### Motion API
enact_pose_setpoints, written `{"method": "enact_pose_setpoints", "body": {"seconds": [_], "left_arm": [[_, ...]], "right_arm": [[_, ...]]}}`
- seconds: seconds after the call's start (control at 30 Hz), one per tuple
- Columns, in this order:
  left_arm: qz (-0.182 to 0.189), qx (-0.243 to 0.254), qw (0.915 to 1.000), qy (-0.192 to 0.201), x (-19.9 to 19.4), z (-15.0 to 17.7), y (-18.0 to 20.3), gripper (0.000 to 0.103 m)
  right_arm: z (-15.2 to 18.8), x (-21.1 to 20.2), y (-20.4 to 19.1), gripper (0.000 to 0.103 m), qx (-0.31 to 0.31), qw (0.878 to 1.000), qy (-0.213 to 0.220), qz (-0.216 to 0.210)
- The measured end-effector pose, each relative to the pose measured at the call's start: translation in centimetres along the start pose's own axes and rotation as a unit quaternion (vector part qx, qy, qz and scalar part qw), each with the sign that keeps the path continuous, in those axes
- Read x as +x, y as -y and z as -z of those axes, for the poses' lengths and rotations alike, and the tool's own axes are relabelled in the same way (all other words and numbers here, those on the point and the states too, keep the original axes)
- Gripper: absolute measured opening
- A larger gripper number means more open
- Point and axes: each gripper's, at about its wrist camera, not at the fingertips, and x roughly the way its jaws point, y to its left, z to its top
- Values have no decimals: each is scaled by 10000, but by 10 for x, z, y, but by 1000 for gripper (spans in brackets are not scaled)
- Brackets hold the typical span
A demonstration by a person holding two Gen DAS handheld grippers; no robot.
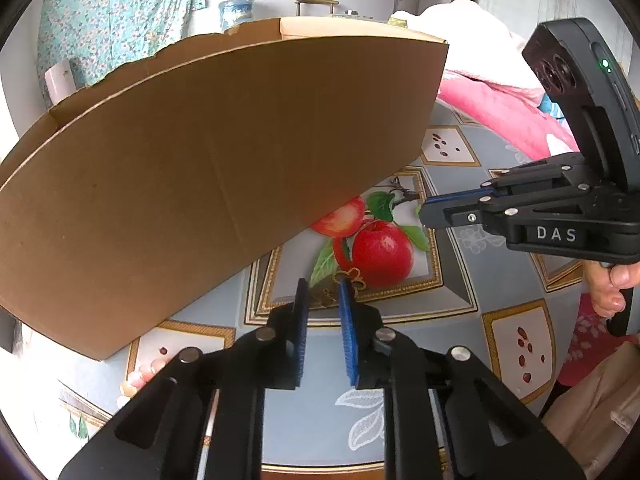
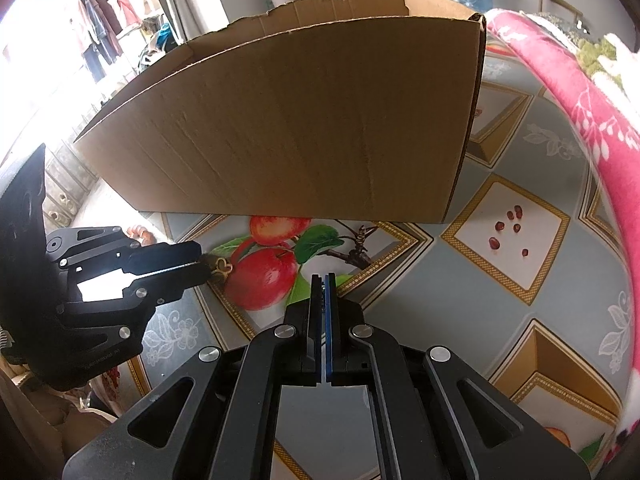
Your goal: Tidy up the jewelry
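Jewelry: one gold ornament [image 2: 221, 267] on the table [image 2: 496, 280], just before the cardboard box [image 2: 304, 128]. Left gripper [image 2: 202, 266] nearly closed around it, grip unconfirmed. Right gripper [image 2: 324, 280] shut, empty. Box contents unseen; boxing seemingly pending.

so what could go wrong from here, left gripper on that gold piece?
1. The left gripper meets the gold jewelry piece only at its fingertips; a grip that shallow could let it slip out on lifting.
2. The cardboard box wall stands tall right behind the piece, so a low carry could catch its rim.
3. The right gripper is shut and hangs close by; the two could bump.
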Motion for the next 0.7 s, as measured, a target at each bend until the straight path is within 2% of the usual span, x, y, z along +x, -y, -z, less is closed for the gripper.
{"method": "enact_pose_setpoints", "body": {"seconds": [0.53,0.7], "left_arm": [[-56,46,10000,24,-6,7,-1,6],[-69,-145,9998,-66,-10,9,-7,6]], "right_arm": [[0,0,1,0,-14,10000,-4,-7],[-1,0,2,0,-15,10000,-1,-23]]}}
